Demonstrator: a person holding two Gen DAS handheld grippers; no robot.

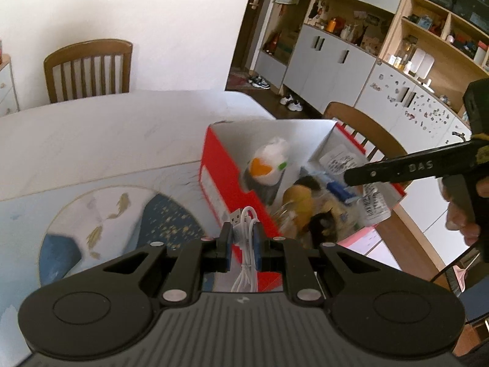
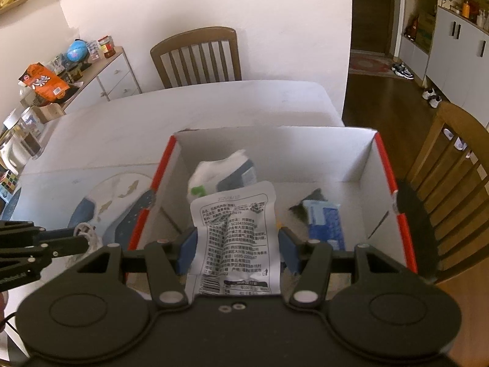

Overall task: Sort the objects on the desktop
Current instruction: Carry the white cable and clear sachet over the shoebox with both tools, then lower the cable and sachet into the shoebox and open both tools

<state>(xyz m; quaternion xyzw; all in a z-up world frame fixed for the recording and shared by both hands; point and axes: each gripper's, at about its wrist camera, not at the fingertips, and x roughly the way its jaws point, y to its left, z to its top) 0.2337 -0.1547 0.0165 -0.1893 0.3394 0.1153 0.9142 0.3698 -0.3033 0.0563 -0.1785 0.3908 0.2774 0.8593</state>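
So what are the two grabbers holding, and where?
The left gripper pinches a coiled white USB cable around its bundle. The right gripper clamps a silver packet by its side edges.

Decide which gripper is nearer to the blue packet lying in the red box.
Right. The right gripper, holding a white sachet, hangs over the box beside the blue packet; the left gripper is outside the box's red wall.
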